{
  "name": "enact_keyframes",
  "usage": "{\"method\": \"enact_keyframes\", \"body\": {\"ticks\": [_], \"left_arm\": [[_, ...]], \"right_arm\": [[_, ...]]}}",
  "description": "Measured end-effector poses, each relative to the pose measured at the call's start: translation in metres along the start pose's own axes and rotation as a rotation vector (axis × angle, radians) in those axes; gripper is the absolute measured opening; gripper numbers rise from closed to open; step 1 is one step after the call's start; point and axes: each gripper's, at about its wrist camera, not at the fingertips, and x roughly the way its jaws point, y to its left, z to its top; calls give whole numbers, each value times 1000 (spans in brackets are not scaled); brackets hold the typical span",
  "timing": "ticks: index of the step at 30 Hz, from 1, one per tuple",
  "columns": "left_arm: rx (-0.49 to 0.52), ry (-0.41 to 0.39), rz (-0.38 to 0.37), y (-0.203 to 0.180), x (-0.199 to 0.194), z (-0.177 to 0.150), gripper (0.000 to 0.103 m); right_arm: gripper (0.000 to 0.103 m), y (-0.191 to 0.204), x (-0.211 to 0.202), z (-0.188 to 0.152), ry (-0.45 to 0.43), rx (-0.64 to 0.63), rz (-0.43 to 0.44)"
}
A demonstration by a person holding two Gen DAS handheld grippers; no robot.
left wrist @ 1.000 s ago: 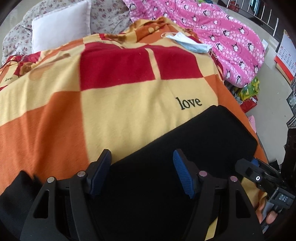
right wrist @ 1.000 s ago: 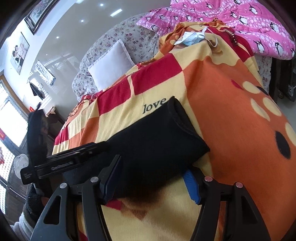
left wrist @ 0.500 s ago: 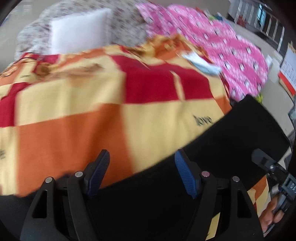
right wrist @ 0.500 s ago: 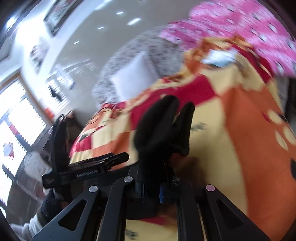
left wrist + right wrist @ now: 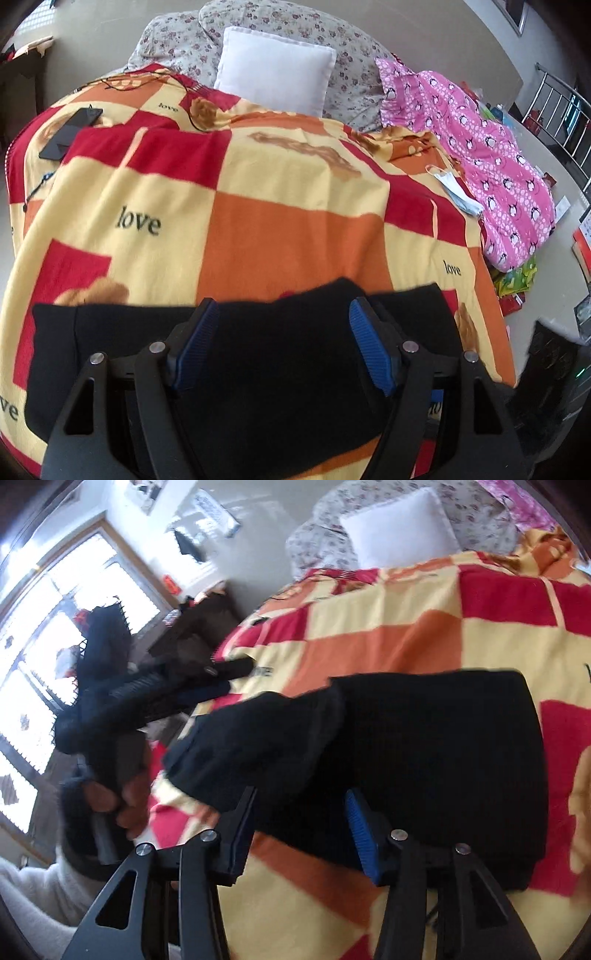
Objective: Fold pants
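Observation:
The black pants (image 5: 280,354) lie folded in a flat band on the checked blanket (image 5: 280,229) at its near edge. My left gripper (image 5: 282,328) is open just above the pants, its blue pads on either side of the folded edge. In the right wrist view the pants (image 5: 436,746) show a flap folded over at the left. My right gripper (image 5: 301,823) is open over the near edge of that fabric, holding nothing. The left gripper (image 5: 155,690) and the hand that holds it show at the left of that view.
A white pillow (image 5: 275,66) leans on a floral quilt (image 5: 177,40) at the back. A pink penguin-print blanket (image 5: 491,155) lies at the right, with a face mask (image 5: 456,190) beside it. A black flat object (image 5: 70,131) lies far left. Windows (image 5: 48,627) are at the left.
My right gripper, shut on the lifted pants half a second ago, has opened and the fabric now lies folded over. The left gripper swung left along the pants.

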Motion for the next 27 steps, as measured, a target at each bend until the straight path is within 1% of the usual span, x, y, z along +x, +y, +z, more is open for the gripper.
{"method": "enact_keyframes", "body": {"ticks": [1, 2, 3, 5, 6, 8, 9, 10, 11, 13, 15, 17, 18, 22, 23, 24, 27], "left_arm": [[2, 9, -8, -3, 1, -3, 73], [5, 15, -16, -4, 0, -6, 73], [10, 23, -28, -7, 1, -10, 73], [22, 43, -50, -18, 8, -16, 73], [26, 51, -56, -23, 12, -19, 73], [27, 75, -57, -32, 20, -23, 73], [29, 83, -57, -35, 22, -25, 73], [36, 89, -57, -40, 25, -28, 73], [45, 90, -52, -45, 27, -30, 73], [60, 93, -26, -54, 32, -35, 75], [72, 100, -23, -63, 38, -38, 77], [82, 91, -10, -69, 40, -39, 82], [91, 83, -3, -73, 42, -40, 83], [112, 77, 8, -79, 48, -41, 83], [111, 76, 1, -79, 46, -40, 78], [108, 77, -12, -77, 44, -40, 75], [103, 87, -48, -73, 37, -39, 74]], "right_arm": [[53, 1, -10, 2, -21, 4, 19], [55, 0, -25, 5, -66, 7, 27], [58, -2, -38, 9, -108, 2, 7], [59, -5, -51, 13, -153, -10, -72], [57, -13, -53, 16, -158, -4, -152], [47, -23, -46, 19, -139, 7, -247], [38, -31, -37, 19, -119, 8, -300], [33, -37, -32, 18, -106, 15, -327], [32, -43, -28, 18, -102, 27, -339], [31, -54, -26, 18, -107, 46, -332], [31, -61, -21, 12, -102, 61, -327], [31, -62, -19, 13, -108, 63, -322], [31, -64, -19, 13, -109, 64, -318], [33, -64, -19, 12, -109, 75, -302], [33, -63, -21, 9, -109, 76, -302], [33, -63, -22, 9, -109, 76, -301], [36, -58, -27, 9, -114, 69, -288]]}}
